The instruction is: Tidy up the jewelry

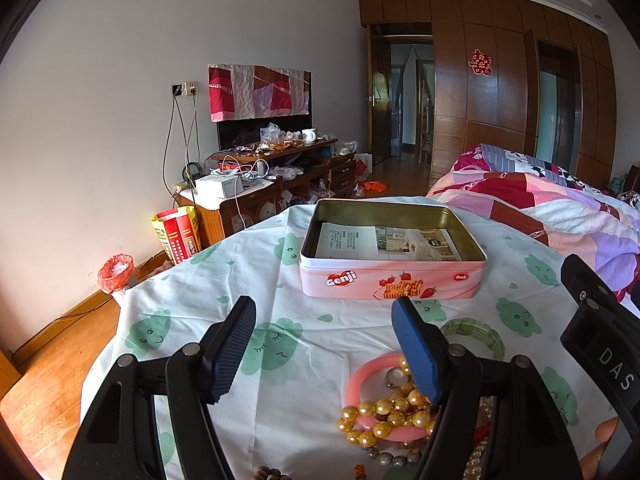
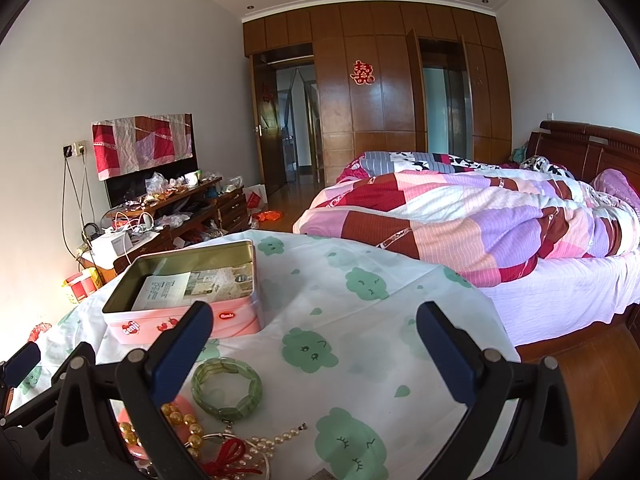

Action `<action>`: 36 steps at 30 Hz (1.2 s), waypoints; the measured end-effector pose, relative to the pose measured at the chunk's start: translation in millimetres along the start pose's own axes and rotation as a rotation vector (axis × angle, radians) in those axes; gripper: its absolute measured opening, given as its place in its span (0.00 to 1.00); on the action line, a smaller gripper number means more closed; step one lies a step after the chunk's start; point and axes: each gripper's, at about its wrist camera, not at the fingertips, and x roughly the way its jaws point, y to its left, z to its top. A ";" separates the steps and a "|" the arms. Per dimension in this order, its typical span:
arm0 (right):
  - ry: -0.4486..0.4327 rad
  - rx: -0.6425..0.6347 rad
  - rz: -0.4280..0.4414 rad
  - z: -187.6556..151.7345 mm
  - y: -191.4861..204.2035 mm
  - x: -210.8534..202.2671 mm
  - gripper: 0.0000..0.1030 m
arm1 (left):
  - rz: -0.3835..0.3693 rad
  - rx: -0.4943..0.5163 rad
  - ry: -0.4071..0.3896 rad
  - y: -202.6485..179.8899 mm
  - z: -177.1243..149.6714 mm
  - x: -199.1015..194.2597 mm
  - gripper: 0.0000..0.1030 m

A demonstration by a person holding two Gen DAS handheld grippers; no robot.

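A pink Genji tin [image 1: 390, 280] stands open on the cloth-covered table [image 1: 280, 304], with a paper leaflet inside; it also shows in the right wrist view [image 2: 236, 320]. Jewelry lies in a pile near me: a pink bangle [image 1: 356, 380], a gold bead string [image 1: 384, 412], a green stone bracelet [image 1: 476, 334] [image 2: 226, 388], a small pearl strand [image 2: 272, 440] and a red knot ornament [image 2: 230, 458]. My left gripper [image 1: 324, 312] is open and empty above the cloth, its right finger over the pile. My right gripper [image 2: 314, 320] is open and empty, right of the bracelet.
A bed with a patchwork quilt [image 2: 480, 216] lies right of the table. A cluttered wooden TV cabinet [image 1: 276, 176] stands by the left wall, with a red-lined bin [image 1: 116, 272] and a yellow bag [image 1: 176, 232] on the floor.
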 end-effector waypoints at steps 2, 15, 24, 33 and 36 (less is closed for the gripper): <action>0.000 0.002 0.000 -0.1 -0.1 0.0 1.00 | 0.000 -0.001 0.001 0.3 -0.1 -0.2 0.69; 0.004 0.008 -0.001 -1.5 -2.0 0.6 1.00 | -0.024 -0.022 0.010 5.2 0.2 1.3 0.69; 0.077 0.108 0.049 -5.5 -22.3 10.5 1.00 | -0.091 0.074 0.052 40.4 -3.2 -7.8 0.69; 0.176 0.049 0.164 -9.4 -37.9 2.3 0.89 | -0.296 0.143 0.193 76.9 -26.2 -27.9 0.69; 0.188 0.059 0.160 -11.6 -44.2 -1.0 0.89 | -0.415 0.185 0.248 65.1 -40.6 -37.5 0.68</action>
